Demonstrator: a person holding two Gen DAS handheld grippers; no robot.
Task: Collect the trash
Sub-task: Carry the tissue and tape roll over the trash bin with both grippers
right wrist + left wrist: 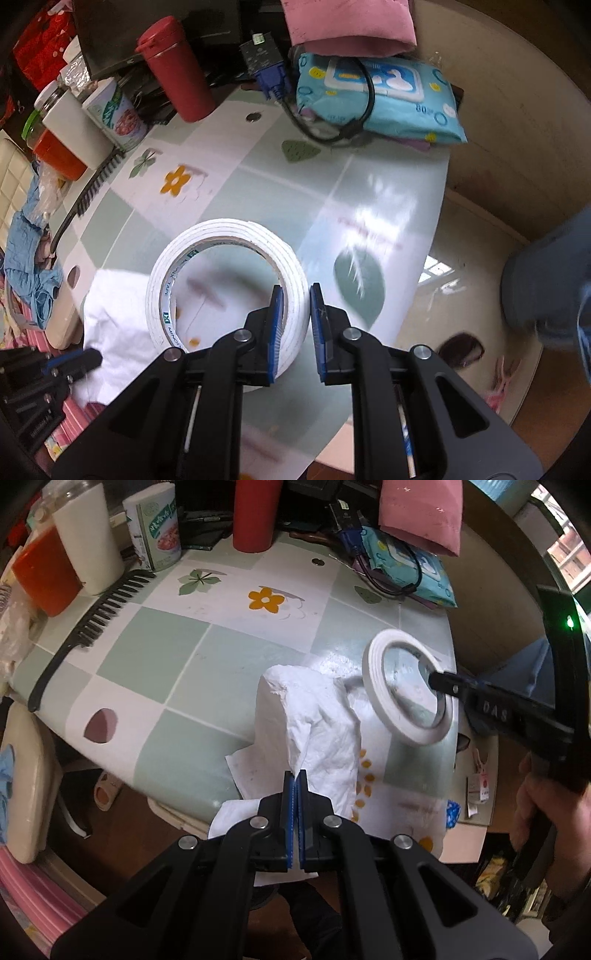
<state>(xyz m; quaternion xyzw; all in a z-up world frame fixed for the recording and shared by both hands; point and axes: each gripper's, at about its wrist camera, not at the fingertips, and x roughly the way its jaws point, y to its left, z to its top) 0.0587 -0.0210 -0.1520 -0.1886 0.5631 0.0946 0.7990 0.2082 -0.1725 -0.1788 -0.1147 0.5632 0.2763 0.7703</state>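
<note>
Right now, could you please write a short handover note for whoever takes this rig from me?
Left gripper: shut on the crumpled white paper tissue, lifted off the green-and-white checked tabletop.
Right gripper: shut on the wall of the white roll of foam tape, one finger inside the ring, held above the table.
Done: both pieces picked up.
Left: carry both to a bin; none shows in either view. The black comb, blue wet-wipe pack and red flask stand untouched at the back.
</note>
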